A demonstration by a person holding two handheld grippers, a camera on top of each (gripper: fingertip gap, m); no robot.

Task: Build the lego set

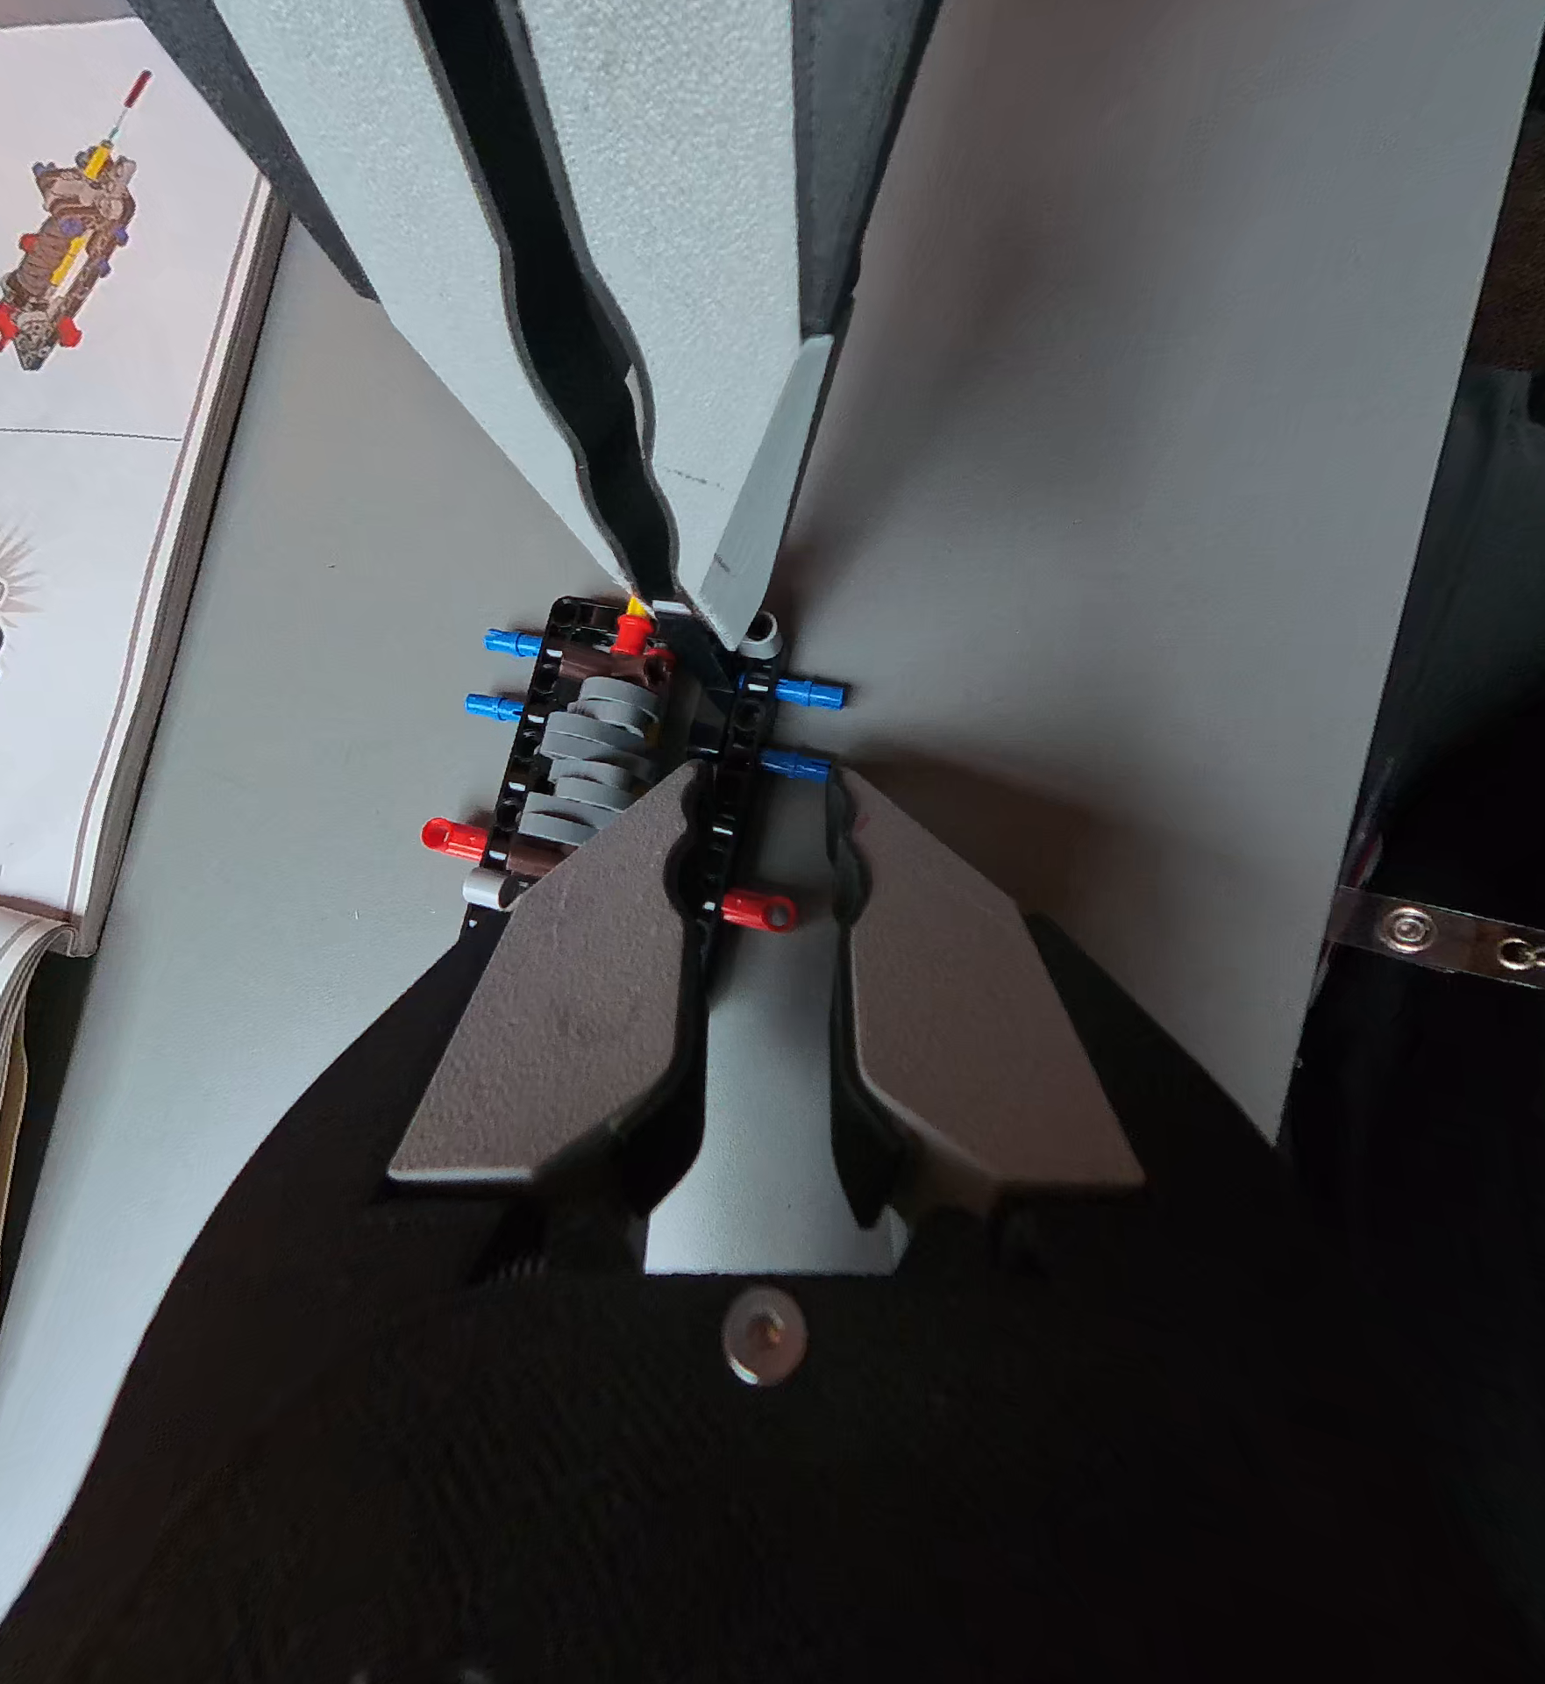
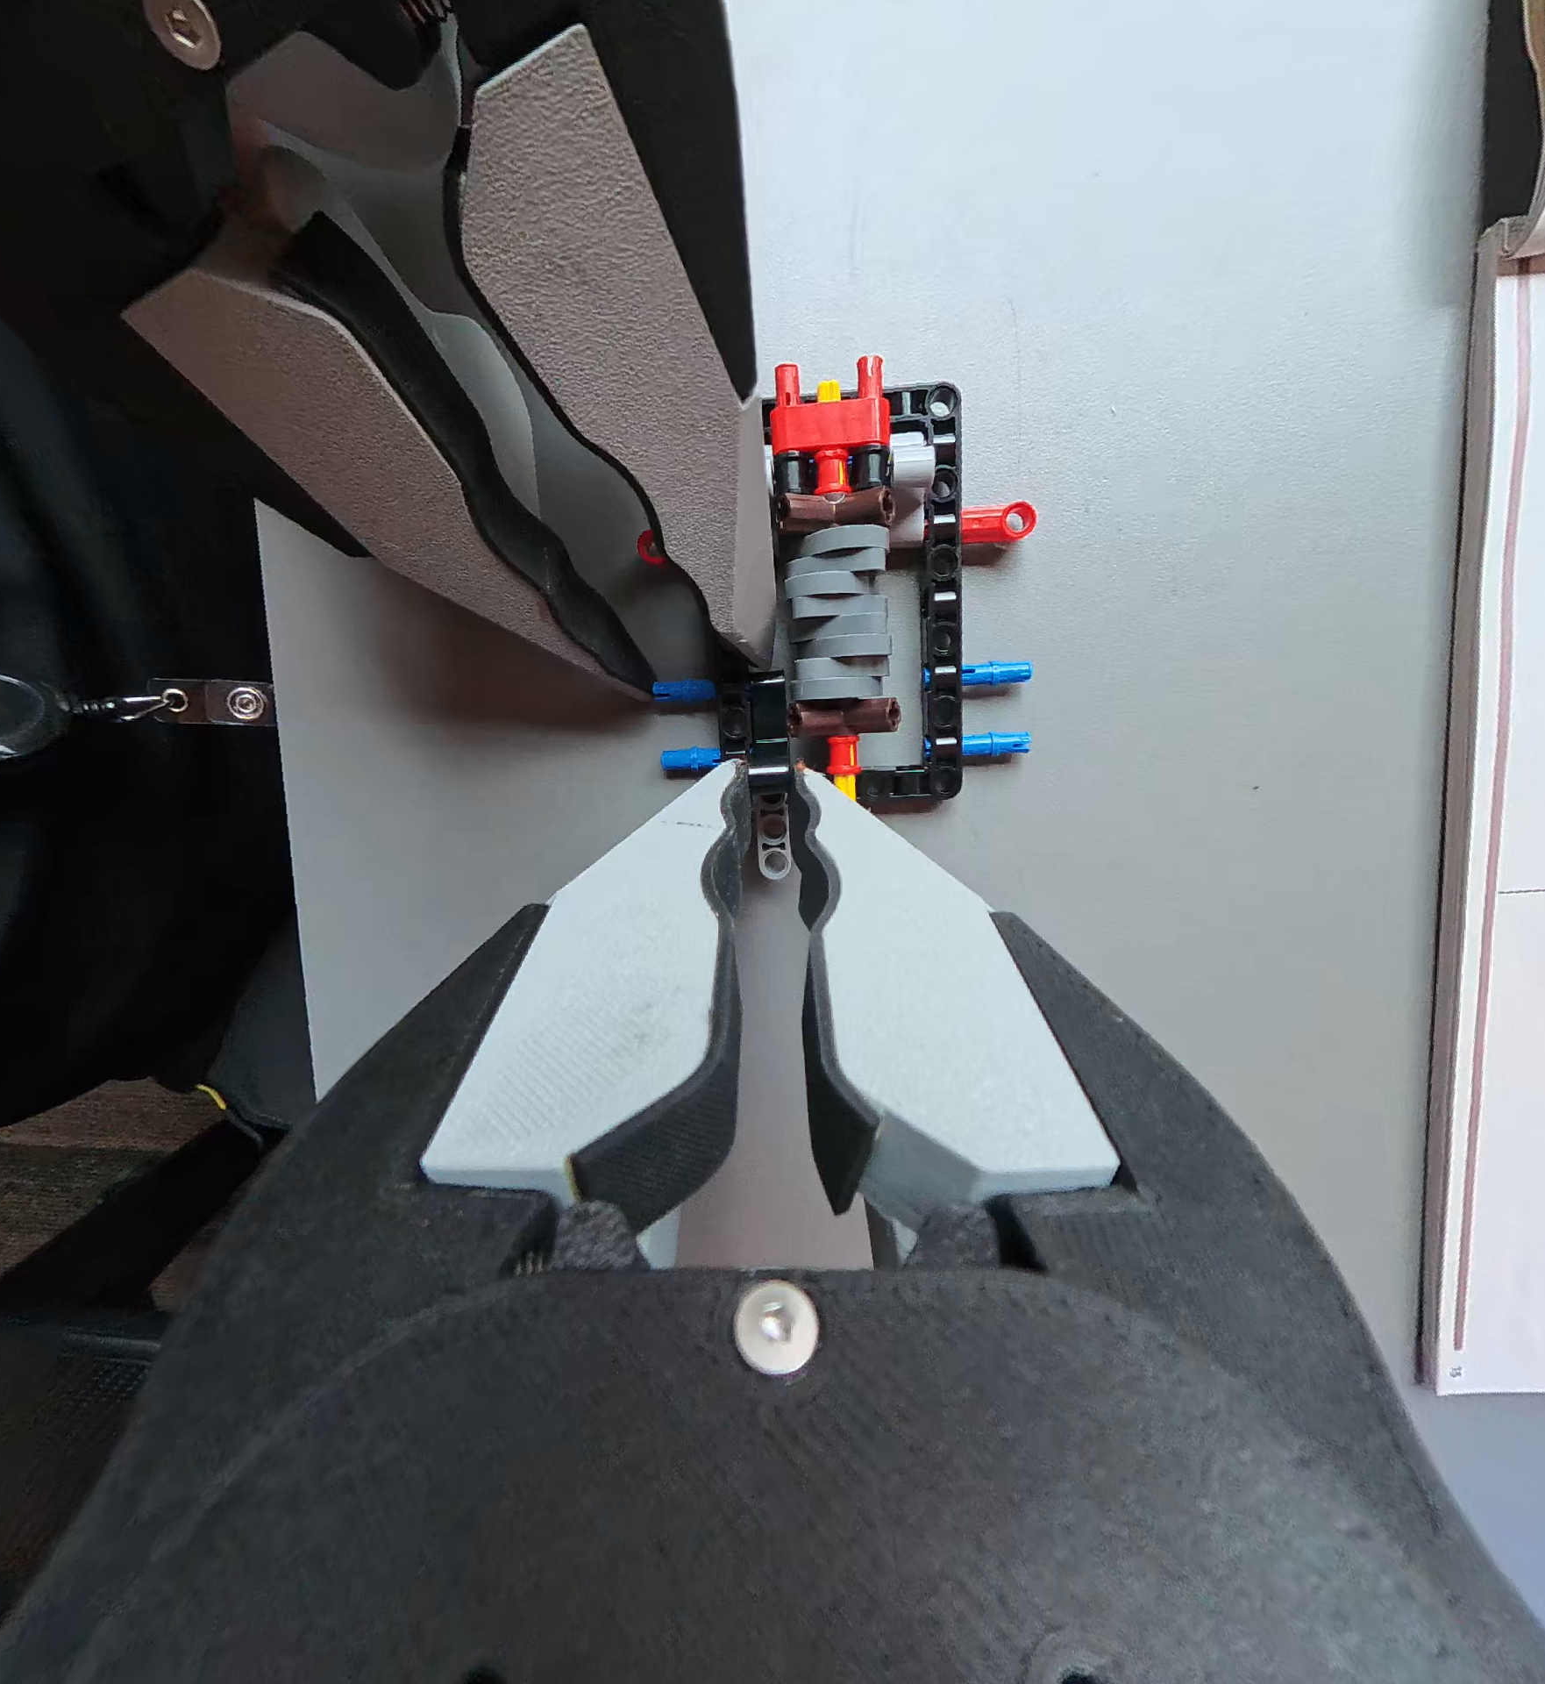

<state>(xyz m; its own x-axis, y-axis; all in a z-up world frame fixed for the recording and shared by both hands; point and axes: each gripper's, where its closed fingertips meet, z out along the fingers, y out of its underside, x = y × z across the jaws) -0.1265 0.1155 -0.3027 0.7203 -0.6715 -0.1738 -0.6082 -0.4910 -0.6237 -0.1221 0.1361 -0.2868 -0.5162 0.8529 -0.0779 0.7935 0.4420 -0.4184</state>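
Black frame (image 1: 732,802) pinched by left hand-held gripper (image 1: 764,802); right hand-held gripper (image 2: 769,793) pinches grey connector (image 2: 773,843): press gently, squarely.

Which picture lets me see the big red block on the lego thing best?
The right wrist view. There the red block sits at the far end of the lego frame, whole and unhidden, with its two red pegs showing. In the left wrist view, the right gripper covers nearly all of it; only a small red bit shows.
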